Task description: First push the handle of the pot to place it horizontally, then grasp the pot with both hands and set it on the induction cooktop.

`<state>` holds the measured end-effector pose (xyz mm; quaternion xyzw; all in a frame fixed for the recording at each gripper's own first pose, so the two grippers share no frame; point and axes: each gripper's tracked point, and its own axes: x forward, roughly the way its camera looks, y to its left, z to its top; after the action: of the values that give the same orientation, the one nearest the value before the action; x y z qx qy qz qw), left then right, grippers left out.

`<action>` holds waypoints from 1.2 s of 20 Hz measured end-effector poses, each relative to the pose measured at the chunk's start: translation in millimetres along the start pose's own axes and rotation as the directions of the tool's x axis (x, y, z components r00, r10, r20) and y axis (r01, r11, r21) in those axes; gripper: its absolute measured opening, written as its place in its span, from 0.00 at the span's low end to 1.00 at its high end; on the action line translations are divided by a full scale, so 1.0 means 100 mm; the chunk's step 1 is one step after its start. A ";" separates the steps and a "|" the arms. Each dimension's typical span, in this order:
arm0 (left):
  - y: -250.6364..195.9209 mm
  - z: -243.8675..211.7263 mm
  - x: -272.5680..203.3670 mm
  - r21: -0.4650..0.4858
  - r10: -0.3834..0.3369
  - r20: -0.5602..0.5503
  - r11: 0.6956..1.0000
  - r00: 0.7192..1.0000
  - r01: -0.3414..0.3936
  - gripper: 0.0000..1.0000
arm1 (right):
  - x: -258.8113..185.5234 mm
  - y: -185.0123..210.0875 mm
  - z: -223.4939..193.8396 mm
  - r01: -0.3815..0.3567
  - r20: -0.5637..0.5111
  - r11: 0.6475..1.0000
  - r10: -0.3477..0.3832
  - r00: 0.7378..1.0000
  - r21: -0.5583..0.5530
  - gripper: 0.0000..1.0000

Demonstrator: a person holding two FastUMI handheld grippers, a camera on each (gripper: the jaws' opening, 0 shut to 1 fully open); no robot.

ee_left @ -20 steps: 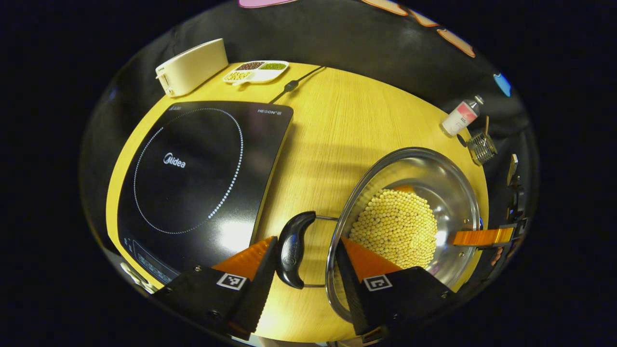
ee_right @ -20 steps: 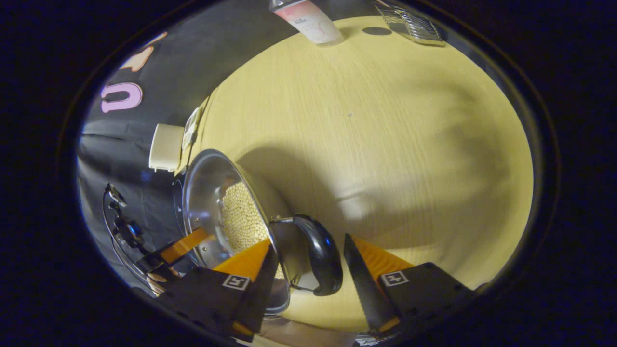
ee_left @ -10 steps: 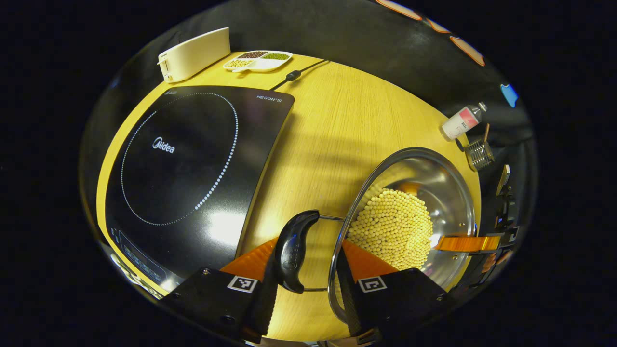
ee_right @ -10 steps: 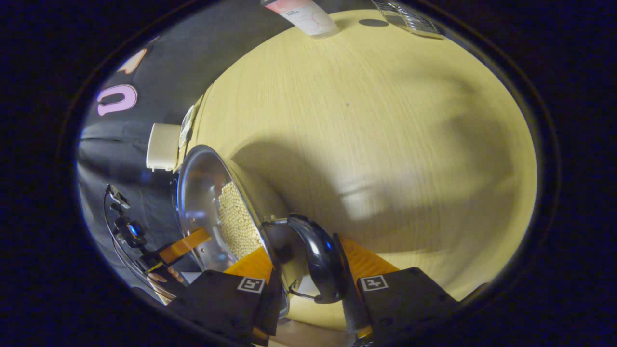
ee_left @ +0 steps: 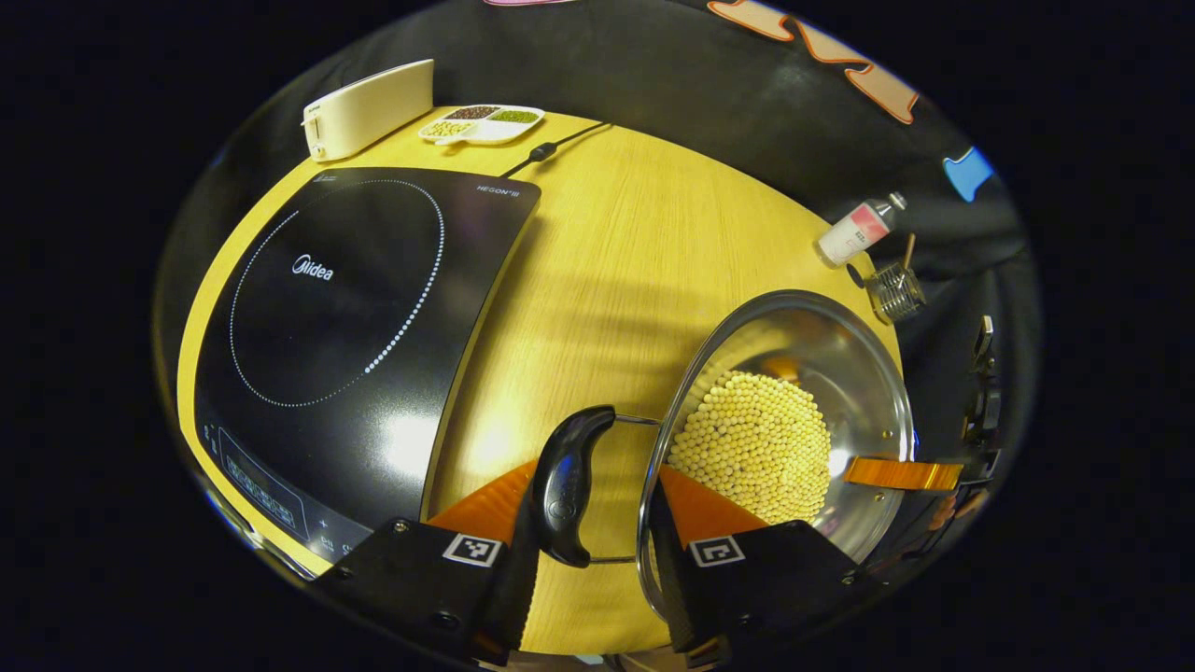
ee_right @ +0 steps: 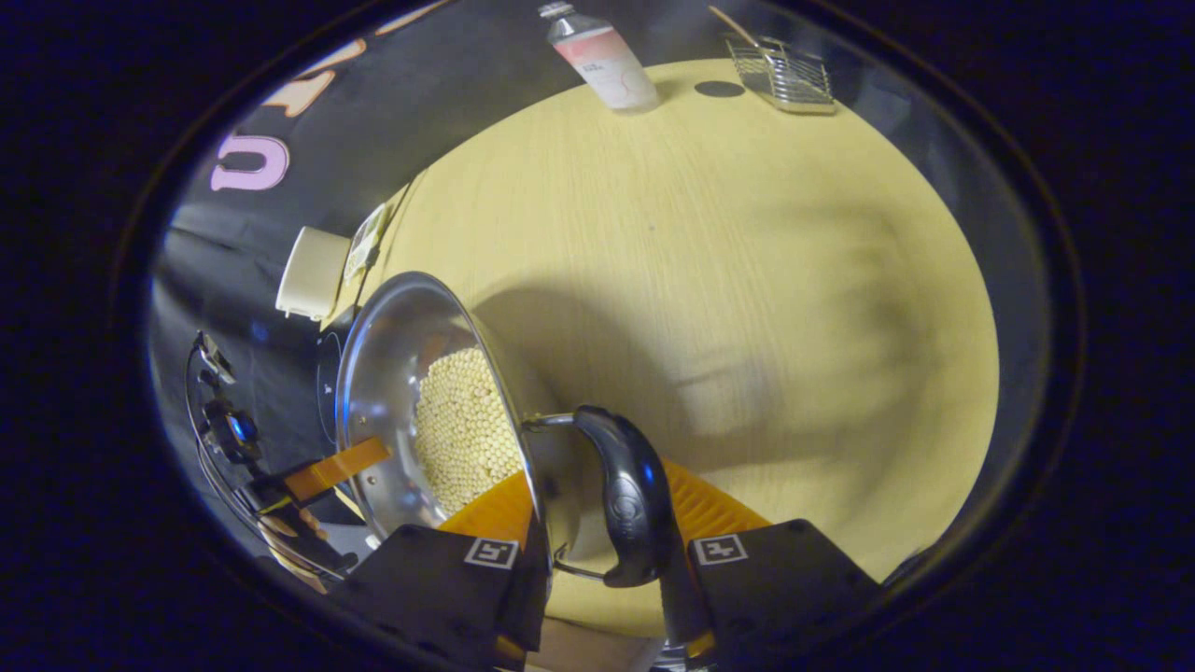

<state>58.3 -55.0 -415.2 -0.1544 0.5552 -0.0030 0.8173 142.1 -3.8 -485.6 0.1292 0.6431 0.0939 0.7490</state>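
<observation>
A steel pot point(ee_left: 840, 373) holding pale round beans point(ee_left: 752, 443) sits at the right of the left gripper view. My left gripper point(ee_left: 595, 471) is shut on the pot, one finger against the black side handle point(ee_left: 565, 485), the other inside the rim. The black induction cooktop point(ee_left: 345, 317) lies to the left on the wooden table point(ee_left: 635, 243). In the right gripper view, my right gripper point(ee_right: 597, 476) is shut on the pot point(ee_right: 383, 373) the same way, clamping the opposite black handle point(ee_right: 635, 504) against the rim. The beans point(ee_right: 462, 429) sit inside.
A white box-shaped appliance point(ee_left: 369, 117), a divided dish of beans point(ee_left: 481, 121) and a power cord point(ee_left: 551, 149) lie behind the cooktop. A bottle point(ee_left: 854, 233) and a wire basket point(ee_left: 894, 291) stand at the table's far right edge.
My right gripper closed from wide open onto the handle and rim. The left gripper tightened slightly. The table has since shifted in both views while the pot stays fixed between the fingers.
</observation>
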 end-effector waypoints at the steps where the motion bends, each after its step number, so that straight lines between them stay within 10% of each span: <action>1: 0.00 -0.01 -0.03 0.009 -0.008 -0.003 1.000 1.000 0.008 0.59 | -0.04 0.02 -0.01 0.005 0.009 1.000 -0.005 1.000 0.003 0.46; 9: 0.26 0.05 -0.40 0.033 -0.074 -0.052 0.997 0.996 0.076 0.59 | -0.38 0.43 -0.30 0.053 0.099 0.997 -0.059 0.993 0.063 0.53; 24: 2.20 0.85 -1.03 0.147 -0.056 -0.006 0.988 0.998 0.056 0.58 | 0.13 2.58 -0.83 0.026 0.142 0.992 -0.043 0.989 0.122 0.53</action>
<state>59.7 193.6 -349.4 -0.1094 0.5495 -0.0671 0.8256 68.9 251.0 -428.4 0.1693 0.5939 0.0325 0.7858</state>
